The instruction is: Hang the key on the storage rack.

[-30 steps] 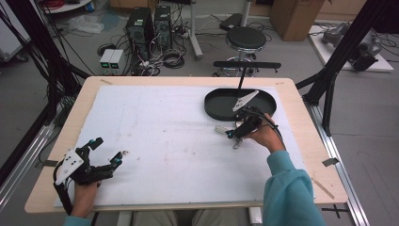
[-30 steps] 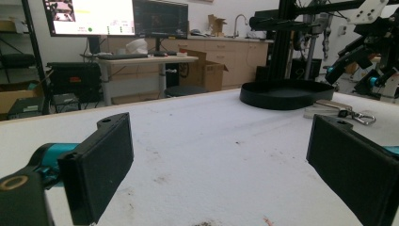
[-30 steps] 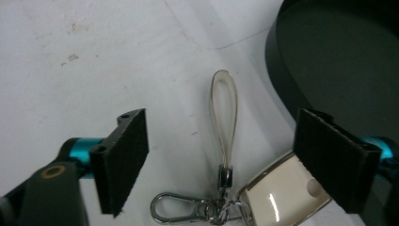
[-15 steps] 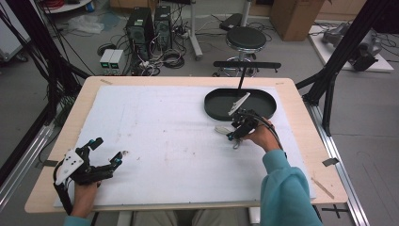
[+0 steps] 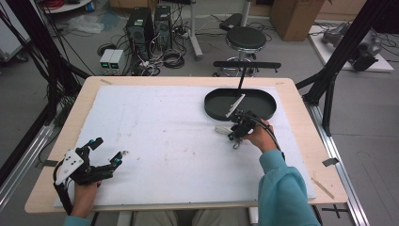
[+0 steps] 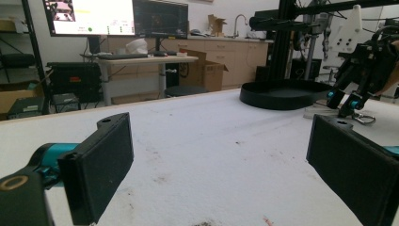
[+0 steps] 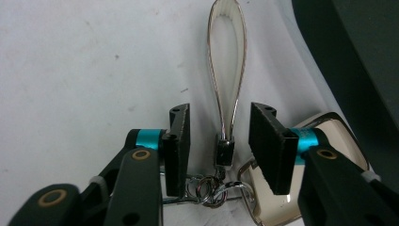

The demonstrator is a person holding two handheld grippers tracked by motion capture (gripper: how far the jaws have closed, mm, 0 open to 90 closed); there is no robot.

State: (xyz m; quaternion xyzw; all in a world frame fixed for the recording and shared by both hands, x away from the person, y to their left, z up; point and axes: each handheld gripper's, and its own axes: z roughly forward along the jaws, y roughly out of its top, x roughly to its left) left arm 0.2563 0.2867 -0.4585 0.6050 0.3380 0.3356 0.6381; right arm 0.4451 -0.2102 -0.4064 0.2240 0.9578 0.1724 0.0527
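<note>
Keychain (image 7: 226,108) is the thing being worked on, a white loop strap with a small black clasp, some metal rings and a clip, lying flat on the white mat (image 5: 160,136) that covers the desk (image 5: 301,117). Start at the near left corner of the desk: the left tongs (image 5: 107,151) rest there, well apart from the keychain, with their pads spread wide and nothing between them. They look parked, most likely to stay out of the way while the other hand works. Move right across the bare middle of the mat. Toward the far right part of the desk sits the black oval tray (image 5: 214,104), with a white stick-like thing (image 5: 235,105) leaning on its near rim. Just in front of that tray, touching nothing but the mat, lies the keychain. The right tongs (image 7: 220,146) are lowered over it, tips pointing down, probably so they can pinch it from above. Their pads are released, one on each side of the strap. The black clasp sits right between them, with a small gap on both sides, so they are not gripping it yet. A shiny square tag (image 7: 324,132) lies just beside the right pad.
</note>
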